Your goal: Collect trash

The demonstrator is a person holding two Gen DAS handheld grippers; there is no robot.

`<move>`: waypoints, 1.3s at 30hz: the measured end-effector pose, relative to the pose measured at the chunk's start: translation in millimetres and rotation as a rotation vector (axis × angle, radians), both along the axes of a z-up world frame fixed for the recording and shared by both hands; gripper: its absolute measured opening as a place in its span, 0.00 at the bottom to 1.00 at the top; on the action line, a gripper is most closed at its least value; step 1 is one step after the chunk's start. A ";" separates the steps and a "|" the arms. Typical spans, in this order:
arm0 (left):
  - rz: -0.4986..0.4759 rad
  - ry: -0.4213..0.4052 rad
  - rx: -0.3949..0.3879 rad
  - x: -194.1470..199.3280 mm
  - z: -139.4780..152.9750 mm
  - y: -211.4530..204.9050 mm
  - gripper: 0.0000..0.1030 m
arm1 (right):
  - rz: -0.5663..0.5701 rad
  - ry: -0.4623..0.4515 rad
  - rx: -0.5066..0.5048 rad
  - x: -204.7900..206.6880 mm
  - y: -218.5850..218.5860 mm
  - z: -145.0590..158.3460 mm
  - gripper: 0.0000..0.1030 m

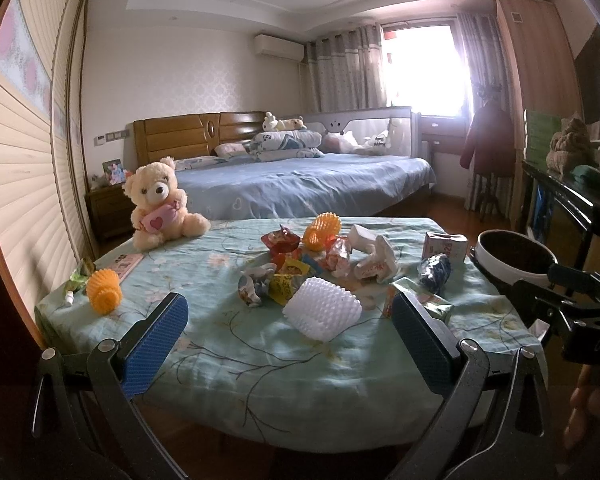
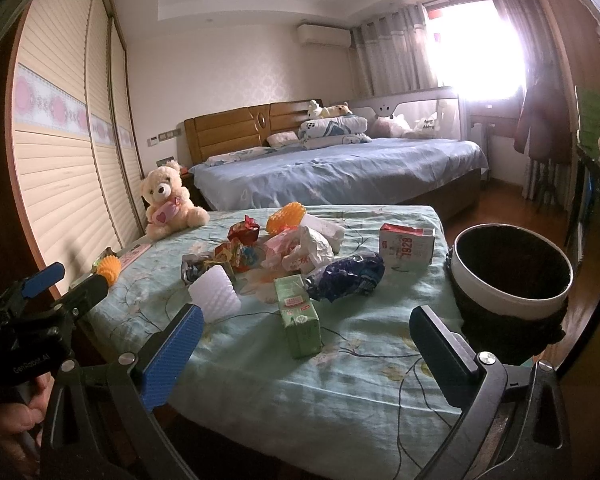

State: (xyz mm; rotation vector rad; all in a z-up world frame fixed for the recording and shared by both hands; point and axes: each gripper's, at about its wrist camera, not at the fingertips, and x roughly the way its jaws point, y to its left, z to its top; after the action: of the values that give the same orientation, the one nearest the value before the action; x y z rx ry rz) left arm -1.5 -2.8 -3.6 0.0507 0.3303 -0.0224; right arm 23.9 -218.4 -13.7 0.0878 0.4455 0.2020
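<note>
Meanwhile both tongs, left tongs [image 1: 290, 320] and right tongs [image 2: 306, 338], hang spread wide, empty, near the cloth-covered bench [image 2: 340, 376] strewn with crumpled wrappers [image 2: 300, 248].

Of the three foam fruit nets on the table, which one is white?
The white net lies nearest both open grippers, in front of the wrapper pile. The other two are orange: one at the table's left edge, one behind the pile.

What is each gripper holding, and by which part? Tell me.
Nothing is held. The left gripper and right gripper are both open and empty above the table of trash.
</note>
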 end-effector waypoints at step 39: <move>-0.159 0.356 -0.053 128.8 -65.2 -5.2 0.76 | 0.110 0.285 -0.016 93.8 17.9 -60.4 0.72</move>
State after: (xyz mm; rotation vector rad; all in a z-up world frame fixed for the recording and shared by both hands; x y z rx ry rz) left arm 127.3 -8.0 -68.8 0.0199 0.6809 -0.1994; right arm 117.7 -200.5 -74.1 0.0769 0.7370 0.2961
